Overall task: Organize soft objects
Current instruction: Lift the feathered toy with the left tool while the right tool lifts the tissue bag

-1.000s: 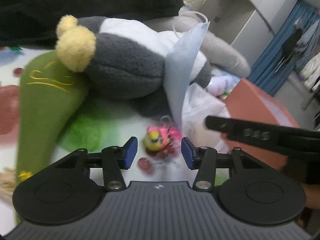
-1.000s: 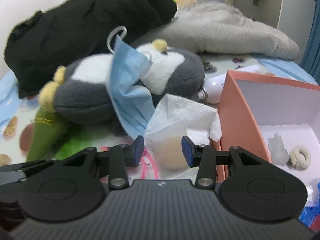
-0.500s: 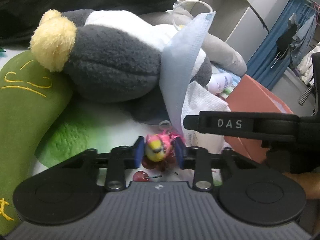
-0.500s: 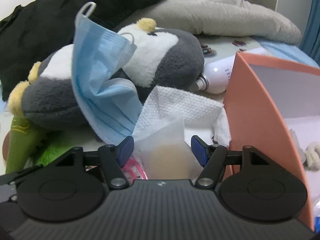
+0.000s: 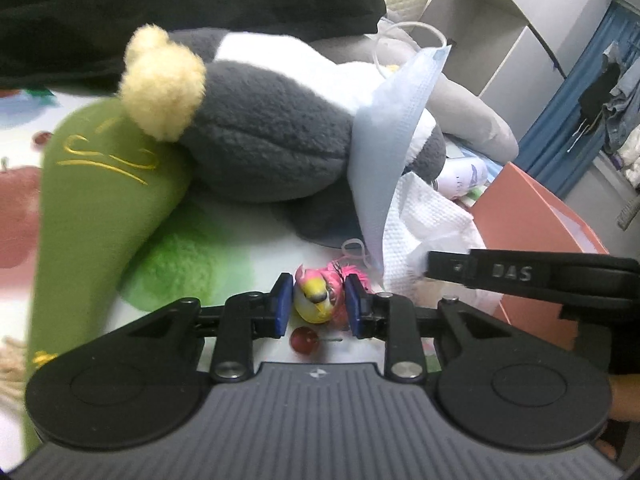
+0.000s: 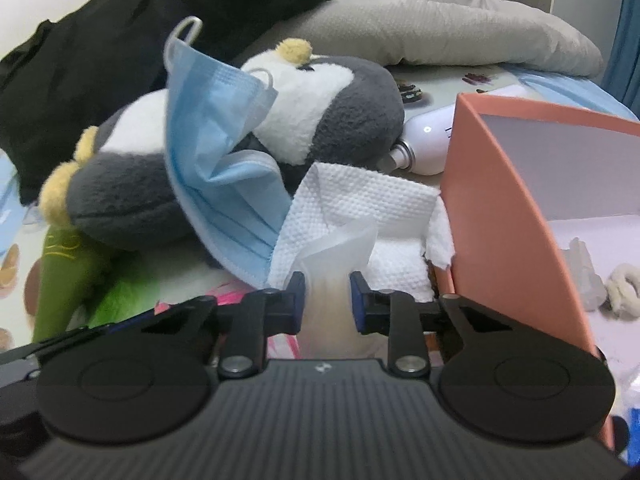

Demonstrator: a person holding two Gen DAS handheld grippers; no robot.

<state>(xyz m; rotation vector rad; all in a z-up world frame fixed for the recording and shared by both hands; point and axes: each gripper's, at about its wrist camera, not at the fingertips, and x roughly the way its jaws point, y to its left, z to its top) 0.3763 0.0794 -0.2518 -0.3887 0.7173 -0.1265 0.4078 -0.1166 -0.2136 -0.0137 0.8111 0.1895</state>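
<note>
My left gripper (image 5: 316, 306) is shut on a small pink and yellow bird toy (image 5: 318, 298), just above the printed bed sheet (image 5: 264, 236). My right gripper (image 6: 326, 300) is shut on a translucent tissue packet (image 6: 332, 264) that sits among white paper towels (image 6: 360, 200). A grey and white penguin plush (image 5: 260, 128) lies behind, also in the right wrist view (image 6: 332, 120), with a blue face mask (image 6: 216, 136) draped over it. A green plush (image 5: 92, 208) lies at the left.
An orange box (image 6: 500, 208) stands at the right with a white hair tie (image 6: 622, 286) and a clear item inside. A white spray bottle (image 6: 428, 144) lies behind it. Black clothing (image 6: 120, 40) and a grey pillow (image 6: 440, 20) lie at the back.
My left gripper closed on the bird toy and keeps hold of it. My right gripper moved in over the tissue packet, opened wider, then closed on it.
</note>
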